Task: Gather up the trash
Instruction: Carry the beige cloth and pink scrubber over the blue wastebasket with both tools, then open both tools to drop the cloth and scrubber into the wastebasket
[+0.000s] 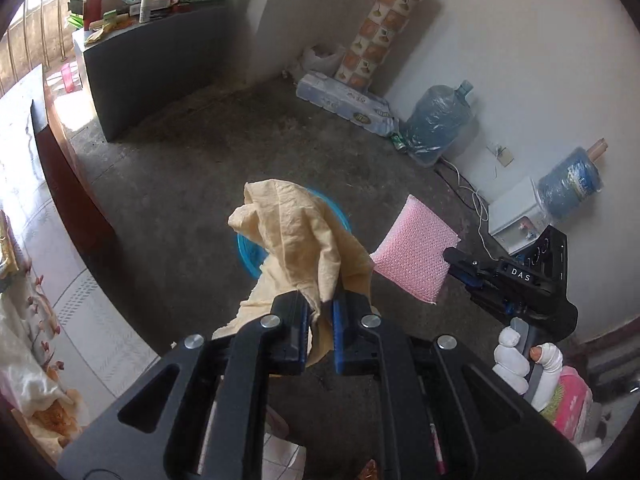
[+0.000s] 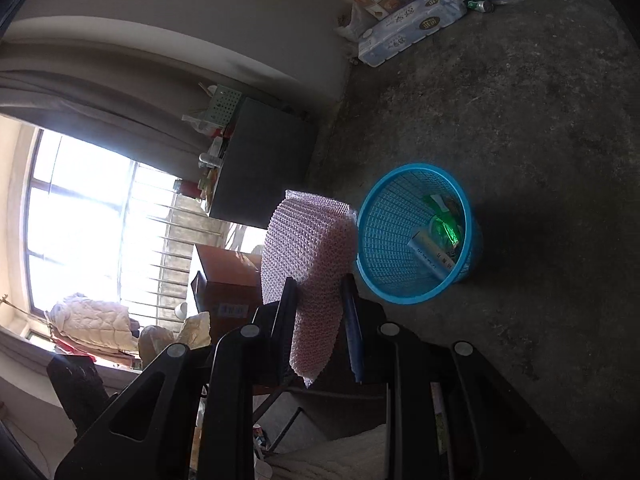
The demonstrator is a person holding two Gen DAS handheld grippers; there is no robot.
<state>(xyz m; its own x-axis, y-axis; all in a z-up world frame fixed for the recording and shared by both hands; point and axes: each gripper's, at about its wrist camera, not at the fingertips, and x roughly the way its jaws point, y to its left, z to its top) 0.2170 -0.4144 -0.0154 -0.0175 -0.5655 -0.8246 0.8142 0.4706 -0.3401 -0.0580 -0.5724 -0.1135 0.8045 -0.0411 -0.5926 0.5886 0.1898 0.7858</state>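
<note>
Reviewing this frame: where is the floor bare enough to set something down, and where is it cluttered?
Bare concrete floor lies all around the blue basket, up to the dark cabinet. Crowded: the wall edge, with tissue pack, water jugs, white box and cables.

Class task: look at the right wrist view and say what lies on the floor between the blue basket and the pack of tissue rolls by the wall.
Nothing: in the right wrist view, only bare concrete floor lies between the blue basket and the tissue pack.

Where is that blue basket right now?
The blue basket stands on the concrete floor, just right of the pink bubble wrap in the right wrist view.
</note>
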